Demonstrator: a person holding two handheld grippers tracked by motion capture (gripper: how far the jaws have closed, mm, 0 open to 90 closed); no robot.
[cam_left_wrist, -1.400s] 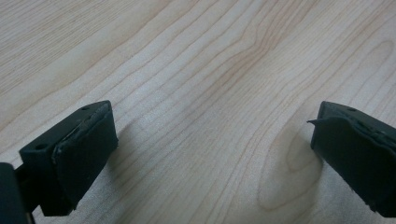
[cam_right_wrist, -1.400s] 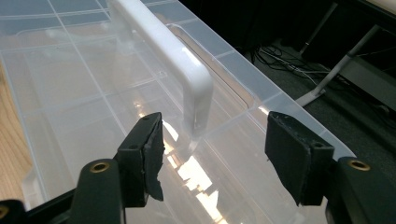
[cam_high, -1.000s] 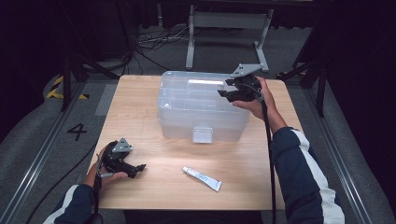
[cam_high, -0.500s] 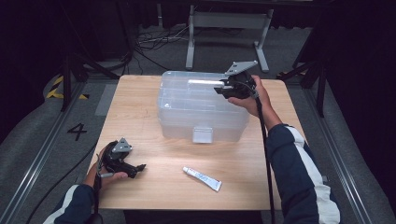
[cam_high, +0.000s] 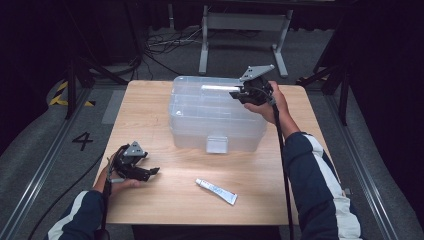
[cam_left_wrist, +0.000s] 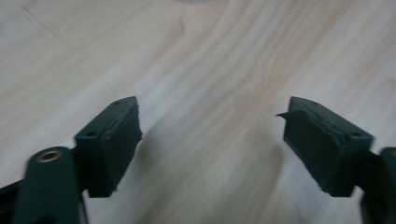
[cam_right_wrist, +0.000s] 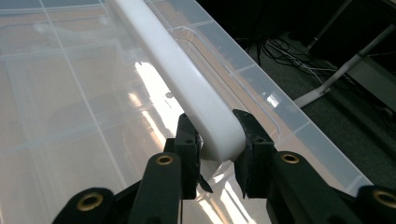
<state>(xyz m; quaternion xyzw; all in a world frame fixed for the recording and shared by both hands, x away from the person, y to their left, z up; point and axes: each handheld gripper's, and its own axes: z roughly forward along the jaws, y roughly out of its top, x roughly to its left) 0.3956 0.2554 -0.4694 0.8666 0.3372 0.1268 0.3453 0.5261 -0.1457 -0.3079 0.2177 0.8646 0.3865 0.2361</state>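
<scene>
Our right tool (cam_right_wrist: 217, 154) has its black jaws pressed on either side of the smooth, rounded white handle (cam_right_wrist: 180, 81), gripping its end. That handle lies along the far edge of the lid of the clear, ribbed plastic box (cam_high: 215, 117), which sits at the back middle of the pale wooden table (cam_high: 165, 195). Our left tool (cam_left_wrist: 210, 140) rests low over the grained wood at the table's near left, jaws spread wide and holding nothing. A small white tube (cam_high: 216, 191) lies near the front edge.
</scene>
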